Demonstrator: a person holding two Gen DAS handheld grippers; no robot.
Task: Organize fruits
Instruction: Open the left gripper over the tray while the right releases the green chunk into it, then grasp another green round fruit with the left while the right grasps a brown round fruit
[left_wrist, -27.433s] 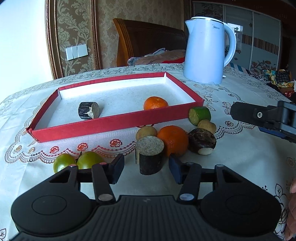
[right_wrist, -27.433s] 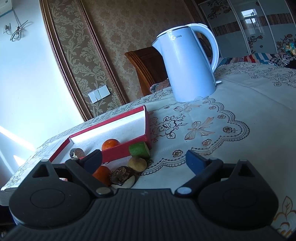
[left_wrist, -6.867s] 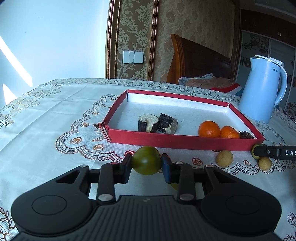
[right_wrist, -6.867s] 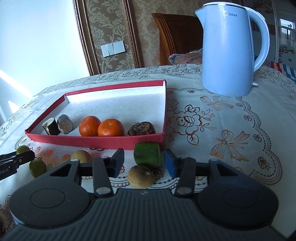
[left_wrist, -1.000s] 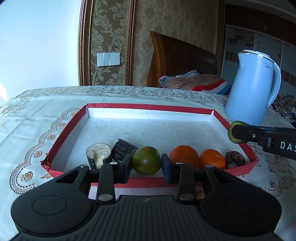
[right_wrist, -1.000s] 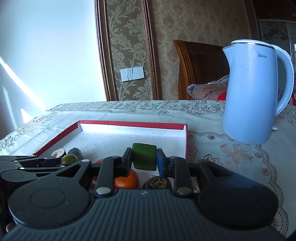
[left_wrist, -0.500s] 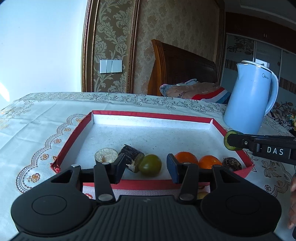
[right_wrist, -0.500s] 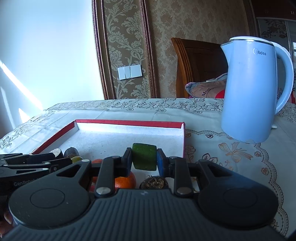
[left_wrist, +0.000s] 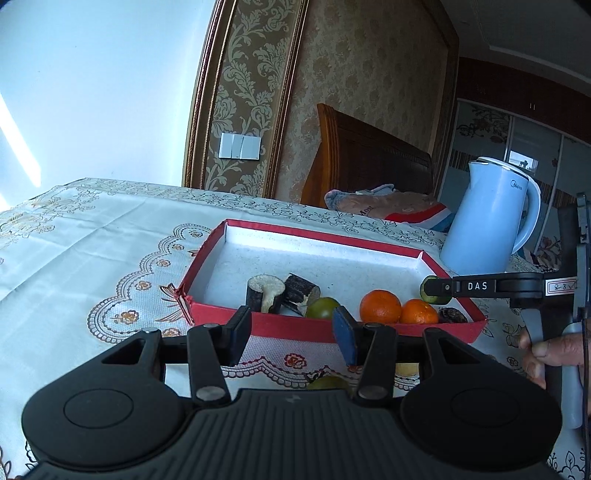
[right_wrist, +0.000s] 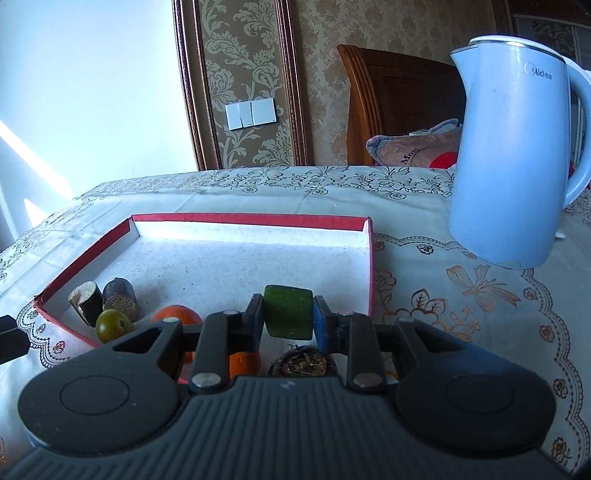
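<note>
Right wrist view shows the right tool (right_wrist: 287, 319) pinching a green chunk of fruit (right_wrist: 288, 311) between its two fingers, up in the air over the near right corner of the red tray (right_wrist: 370, 258). Left wrist view shows the same green chunk (left_wrist: 430, 290) at the tip of the right tool (left_wrist: 436, 291), above the tray's right end. Below it in the tray sit a dark brown fruit (right_wrist: 303, 363) and two oranges (left_wrist: 380, 306) side by side. Next to the oranges is a round green fruit (left_wrist: 323, 308), lying down on the tray floor. Just left of it are two short dark stick pieces (left_wrist: 265, 293) with pale cut ends, touching each other.

The left tool (left_wrist: 291, 328) is spread wide with nothing in it. It is held just in front of the tray's near wall. Another green fruit (left_wrist: 325, 382) peeks out on the table (left_wrist: 92, 258) under this tool.

A light blue kettle (right_wrist: 511, 155) stands on the table past the tray's right side. A hand (left_wrist: 546, 352) grips the right tool's handle.
</note>
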